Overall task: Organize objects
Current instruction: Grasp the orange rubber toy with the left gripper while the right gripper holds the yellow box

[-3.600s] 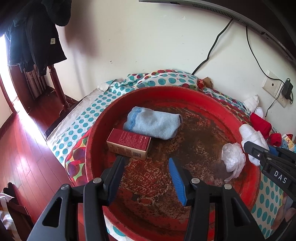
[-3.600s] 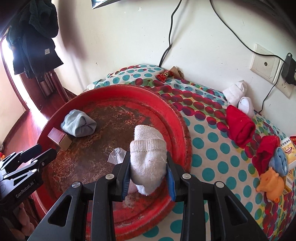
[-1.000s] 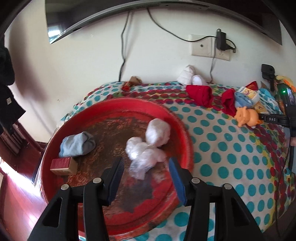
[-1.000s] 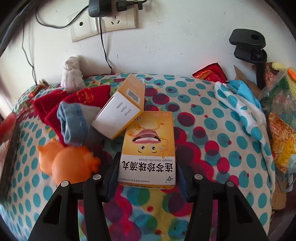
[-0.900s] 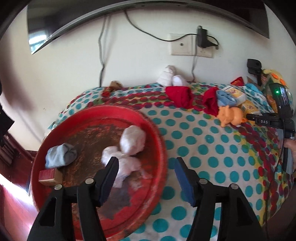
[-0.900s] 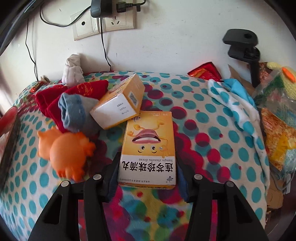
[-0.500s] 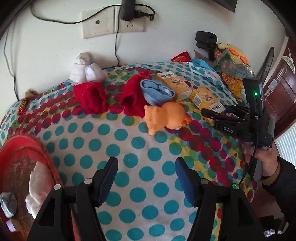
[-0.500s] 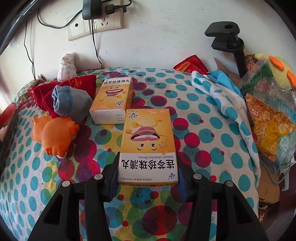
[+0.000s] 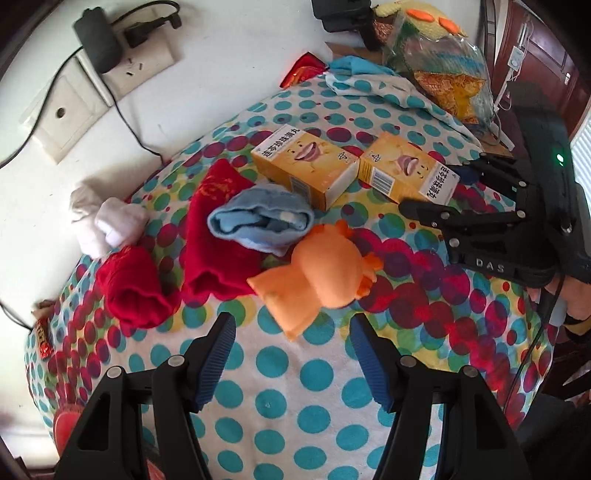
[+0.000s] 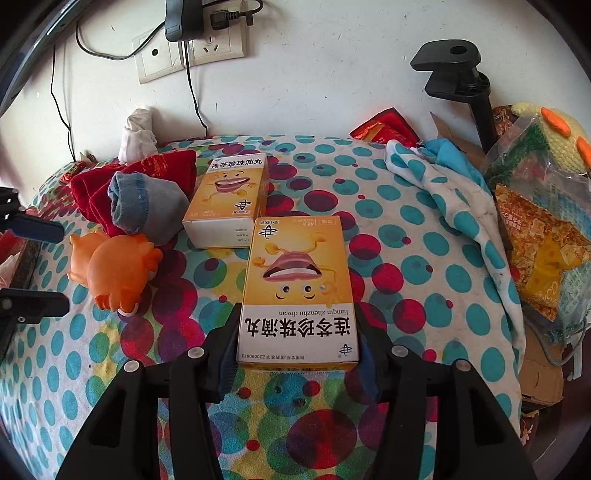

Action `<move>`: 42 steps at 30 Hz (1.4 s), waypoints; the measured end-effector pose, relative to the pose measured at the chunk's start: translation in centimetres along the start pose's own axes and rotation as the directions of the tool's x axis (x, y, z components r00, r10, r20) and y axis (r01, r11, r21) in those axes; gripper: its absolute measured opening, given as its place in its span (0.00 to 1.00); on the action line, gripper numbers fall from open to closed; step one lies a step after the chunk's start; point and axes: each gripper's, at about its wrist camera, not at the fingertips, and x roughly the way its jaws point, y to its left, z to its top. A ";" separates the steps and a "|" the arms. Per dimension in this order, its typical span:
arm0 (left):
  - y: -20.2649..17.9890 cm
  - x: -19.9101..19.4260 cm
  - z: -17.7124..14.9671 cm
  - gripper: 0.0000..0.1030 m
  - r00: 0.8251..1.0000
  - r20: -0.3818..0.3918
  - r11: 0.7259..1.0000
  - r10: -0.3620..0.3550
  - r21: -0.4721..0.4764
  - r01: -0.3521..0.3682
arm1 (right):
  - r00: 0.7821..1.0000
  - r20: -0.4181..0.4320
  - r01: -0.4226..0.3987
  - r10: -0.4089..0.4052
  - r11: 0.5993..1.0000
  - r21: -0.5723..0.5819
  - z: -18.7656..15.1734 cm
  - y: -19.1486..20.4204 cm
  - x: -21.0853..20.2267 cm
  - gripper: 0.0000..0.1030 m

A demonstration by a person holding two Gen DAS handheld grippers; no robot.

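Your left gripper [image 9: 291, 354] hangs over the polka-dot cloth [image 9: 295, 398] with its blue pads spread wide and nothing between them. Just beyond its fingertips lies the orange rubber toy [image 9: 317, 277], on its side, clear of both pads.

Your right gripper [image 10: 295, 350] has the nearer yellow medicine box [image 10: 297, 295] between its pads, which flank the box's near end. Those jaws are opening at this moment, and the box lies flat on the cloth; you cannot tell whether the pads still press on its sides. In the left wrist view the same gripper reaches in from the right edge, and part of your hand shows behind it.

Past that box, touching its far left corner, lies the second yellow medicine box [image 10: 227, 201], also flat, with the smiling cartoon face up. Beside it on the left sits a rolled blue sock [image 10: 142, 206], resting against a red sock [image 9: 218, 240]. Another red sock [image 9: 133, 291] lies a little apart, farther left in the left wrist view. A white sock bundle [image 9: 110, 221] sits at the cloth's far edge against the wall.

Farther back on the right, a spotted white and teal cloth [image 10: 454, 206] is crumpled beside a bag of packaged goods [image 10: 539, 236]. A black clamp stand [image 10: 458, 81] rises by the wall, and wall sockets [image 10: 192, 48] with a plugged-in charger [image 10: 181, 18] are mounted at the far left.
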 end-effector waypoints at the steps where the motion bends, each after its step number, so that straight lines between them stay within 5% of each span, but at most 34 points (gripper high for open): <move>1: -0.2 0.4 0.5 0.64 1.000 -0.014 1.000 -0.003 0.016 0.003 | 1.000 0.000 -0.003 0.003 1.000 0.002 0.0 0.0 0.0 0.51; 8: -1.3 1.9 2.1 0.65 0.999 -0.046 0.991 0.005 0.133 0.002 | 1.000 0.000 -0.005 0.005 1.000 0.004 0.0 -0.2 0.0 0.52; 15: -1.7 2.1 1.3 0.66 0.999 -0.033 0.990 0.011 0.142 -0.006 | 1.000 0.000 -0.002 0.002 1.000 0.005 0.0 -0.1 -0.1 0.52; 22: -2.2 1.6 -0.3 0.67 0.974 -0.083 0.975 -0.211 0.052 0.216 | 1.000 0.000 -0.012 0.012 1.000 0.011 0.0 0.0 -0.1 0.54; 29: -1.2 -1.0 0.8 0.67 0.998 -0.007 0.996 -0.068 0.049 0.068 | 1.000 0.000 -0.020 0.020 1.000 0.013 0.0 0.0 -0.2 0.56; 37: -2.0 2.2 2.6 0.67 0.996 -0.059 0.995 -0.070 0.064 0.074 | 1.000 0.001 -0.023 0.023 1.000 0.017 -0.1 0.0 0.0 0.56; 42: -3.1 3.0 1.9 0.67 1.000 -0.017 0.996 0.017 0.090 -0.015 | 1.000 0.002 -0.022 0.022 1.000 0.018 -0.2 0.1 0.0 0.57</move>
